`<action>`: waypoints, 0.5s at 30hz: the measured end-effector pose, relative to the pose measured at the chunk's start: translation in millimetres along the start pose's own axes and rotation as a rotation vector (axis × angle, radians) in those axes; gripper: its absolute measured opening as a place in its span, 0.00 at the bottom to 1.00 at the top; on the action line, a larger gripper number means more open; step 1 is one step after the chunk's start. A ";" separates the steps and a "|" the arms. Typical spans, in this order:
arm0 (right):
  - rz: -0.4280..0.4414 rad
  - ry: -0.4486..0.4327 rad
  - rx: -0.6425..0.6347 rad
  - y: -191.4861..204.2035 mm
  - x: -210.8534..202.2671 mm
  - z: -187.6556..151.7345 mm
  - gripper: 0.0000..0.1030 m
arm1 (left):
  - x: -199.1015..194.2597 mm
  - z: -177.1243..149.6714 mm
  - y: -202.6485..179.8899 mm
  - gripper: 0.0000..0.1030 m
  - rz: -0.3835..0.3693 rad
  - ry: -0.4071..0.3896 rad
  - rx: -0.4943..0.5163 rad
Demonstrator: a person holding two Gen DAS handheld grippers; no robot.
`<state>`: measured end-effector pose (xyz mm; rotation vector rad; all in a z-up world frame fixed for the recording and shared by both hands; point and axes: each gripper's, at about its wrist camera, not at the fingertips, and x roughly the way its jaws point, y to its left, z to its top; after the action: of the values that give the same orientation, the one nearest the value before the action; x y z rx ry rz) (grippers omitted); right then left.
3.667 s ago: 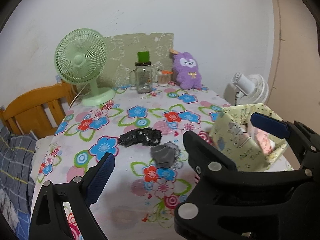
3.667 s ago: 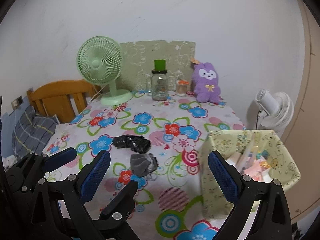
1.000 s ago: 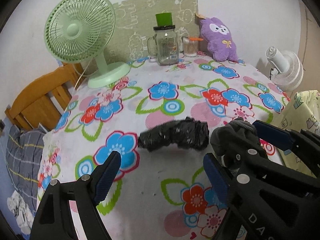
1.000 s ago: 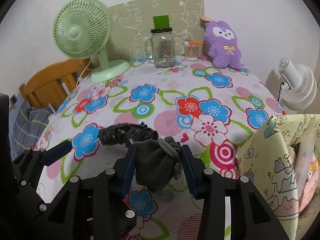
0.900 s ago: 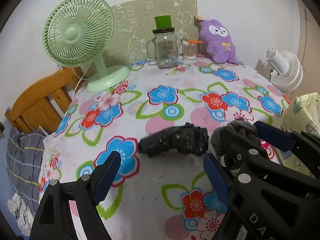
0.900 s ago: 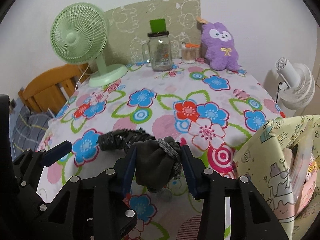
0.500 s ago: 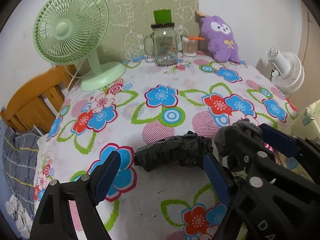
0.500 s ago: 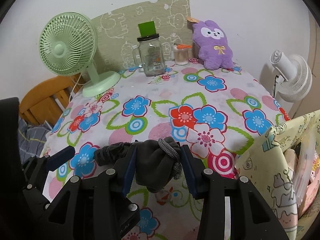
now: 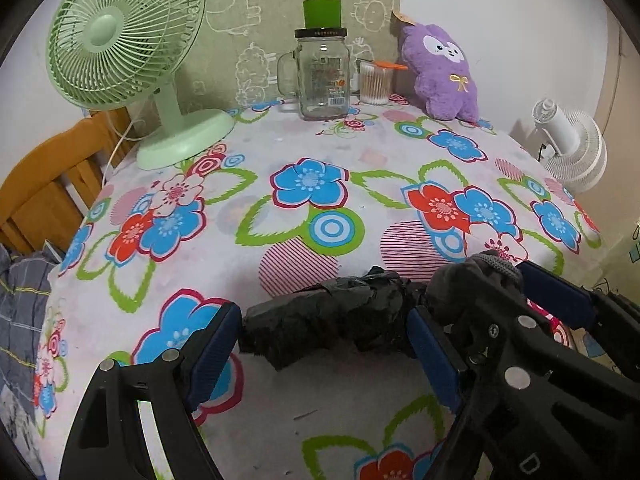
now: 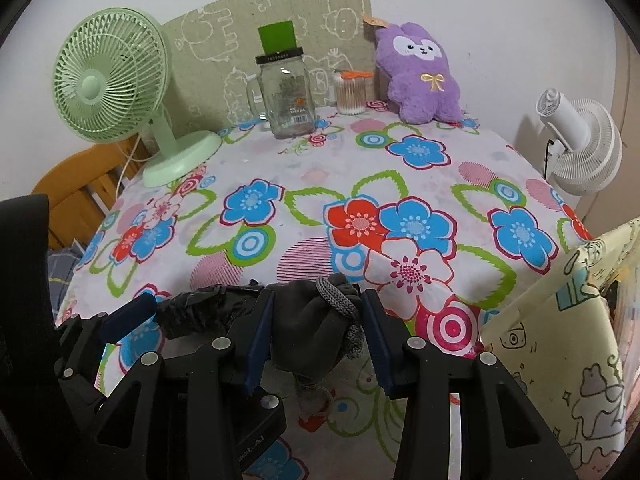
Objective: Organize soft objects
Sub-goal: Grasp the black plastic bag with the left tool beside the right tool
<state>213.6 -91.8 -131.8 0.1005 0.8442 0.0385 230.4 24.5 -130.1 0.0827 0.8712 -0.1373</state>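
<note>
even, soft indoor light, faint shadows on the table (image 9: pixel 360 208); sharp focus, strong fisheye bending, dark vignette at the corners.

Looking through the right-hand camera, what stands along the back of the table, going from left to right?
Green desk fan → glass jar with a green cup on its lid → small pot of cotton swabs → purple plush toy.

Both claws closing in on the black item

The left claw (image 9: pixel 324 344) is coming down from well above the flowered tabletop (image 9: pixel 320 216) until its wide-apart pads bracket the crumpled black plastic-looking roll (image 9: pixel 328 320). The right claw (image 10: pixel 316 336), open 3.7 seconds ago, is now gripping the dark grey knitted bundle (image 10: pixel 316 328), lifted from its earlier spot.
</note>
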 end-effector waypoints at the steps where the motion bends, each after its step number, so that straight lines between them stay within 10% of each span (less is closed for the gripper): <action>1: -0.002 0.000 0.000 -0.1 0.9 -0.2 0.45 | 1.4 -0.2 0.3 0.83 -0.005 -0.001 -0.002; 15: -0.006 0.011 -0.002 0.8 7.3 -2.5 0.45 | 2.0 -3.3 0.5 0.63 -0.017 -0.006 -0.001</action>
<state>216.5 -90.3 -138.9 0.0959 0.8551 0.0348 229.2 25.3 -133.8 0.0739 0.8659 -0.1526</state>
